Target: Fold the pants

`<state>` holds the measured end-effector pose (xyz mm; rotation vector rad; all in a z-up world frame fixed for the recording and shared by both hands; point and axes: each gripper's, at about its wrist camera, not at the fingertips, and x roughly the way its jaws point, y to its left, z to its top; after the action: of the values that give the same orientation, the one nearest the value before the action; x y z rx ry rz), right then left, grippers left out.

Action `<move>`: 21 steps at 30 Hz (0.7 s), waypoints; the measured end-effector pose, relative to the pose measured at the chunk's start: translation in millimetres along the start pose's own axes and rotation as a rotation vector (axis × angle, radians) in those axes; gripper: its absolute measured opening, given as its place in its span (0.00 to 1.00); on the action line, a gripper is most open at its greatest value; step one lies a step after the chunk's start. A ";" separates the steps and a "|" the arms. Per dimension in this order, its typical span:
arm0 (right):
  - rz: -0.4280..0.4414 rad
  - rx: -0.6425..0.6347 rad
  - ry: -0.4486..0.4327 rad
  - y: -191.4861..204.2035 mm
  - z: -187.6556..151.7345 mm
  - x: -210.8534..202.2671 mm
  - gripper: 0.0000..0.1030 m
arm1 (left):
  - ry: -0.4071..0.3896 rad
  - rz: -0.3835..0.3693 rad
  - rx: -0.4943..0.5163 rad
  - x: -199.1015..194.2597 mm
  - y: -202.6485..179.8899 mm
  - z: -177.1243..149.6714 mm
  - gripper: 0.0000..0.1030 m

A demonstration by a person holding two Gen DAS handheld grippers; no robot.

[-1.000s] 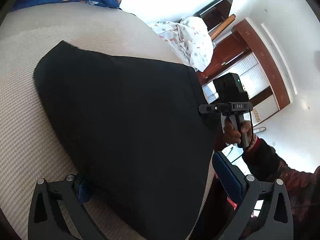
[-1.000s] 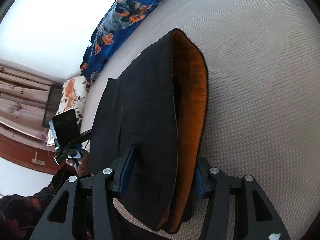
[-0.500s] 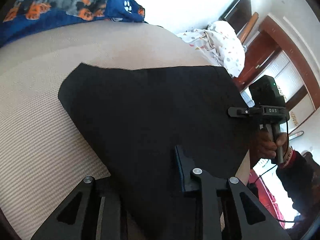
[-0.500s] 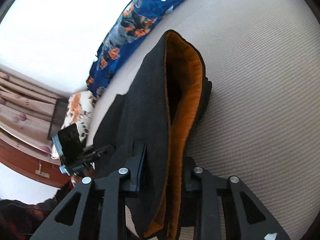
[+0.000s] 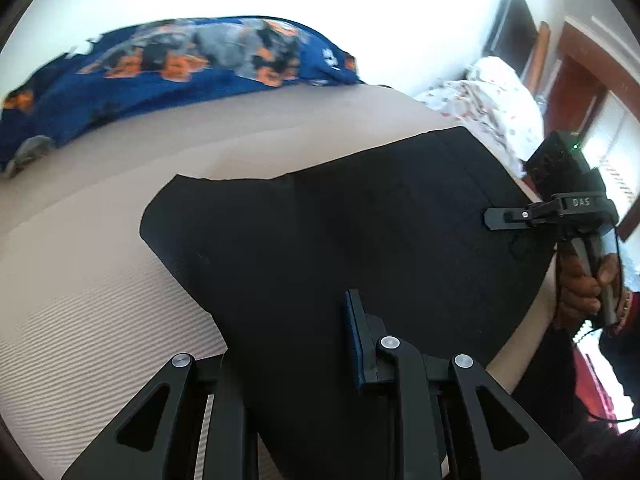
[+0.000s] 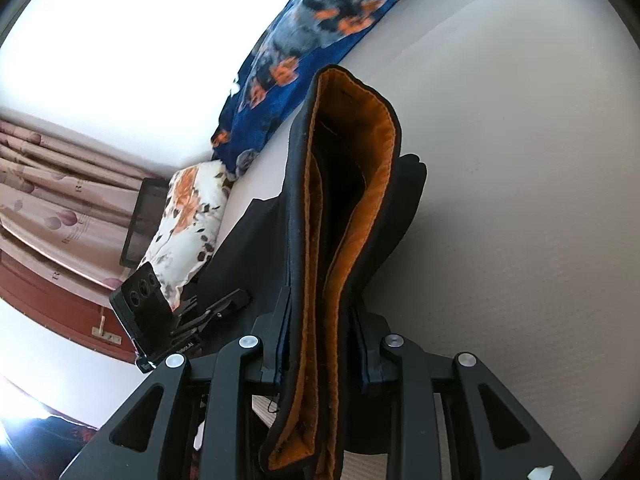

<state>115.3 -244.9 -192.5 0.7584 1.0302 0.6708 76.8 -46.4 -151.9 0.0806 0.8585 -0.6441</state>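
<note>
Black pants (image 5: 360, 220) lie partly folded on the beige bed (image 5: 100, 280). In the left wrist view my left gripper (image 5: 288, 352) is shut on their near edge; the cloth covers the left finger, and the blue pad (image 5: 354, 336) of the other presses on top. My right gripper (image 5: 516, 214), held by a hand (image 5: 580, 288), grips the far right edge. In the right wrist view my right gripper (image 6: 320, 332) is shut on the pants' (image 6: 296, 200) orange-lined waistband, which stands lifted off the bed (image 6: 520, 200). My left gripper (image 6: 236, 300) shows at lower left.
A blue patterned blanket (image 5: 180, 60) (image 6: 320, 40) lies along the far side of the bed. A white flowered pillow (image 5: 492, 96) (image 6: 188, 220) sits at one end. Dark wooden furniture (image 5: 576, 76) and curtains (image 6: 48, 184) stand beyond the bed.
Both grippers have closed on the pants: the left went from wide open to shut on the near edge. Both moved forward over the bed and raised the cloth slightly.
</note>
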 end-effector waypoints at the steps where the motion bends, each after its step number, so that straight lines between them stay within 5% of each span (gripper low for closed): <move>1: 0.000 -0.002 0.007 4.4 0.1 6.9 0.24 | -0.007 0.018 0.000 -3.9 4.1 -2.1 0.22; 21: -0.017 -0.033 0.044 50.9 12.8 69.3 0.24 | -0.079 0.100 -0.067 -28.5 59.5 -1.5 0.22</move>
<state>145.7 -164.2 -181.5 0.7087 1.0627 0.6913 95.4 16.3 -143.2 0.0372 0.7935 -0.5218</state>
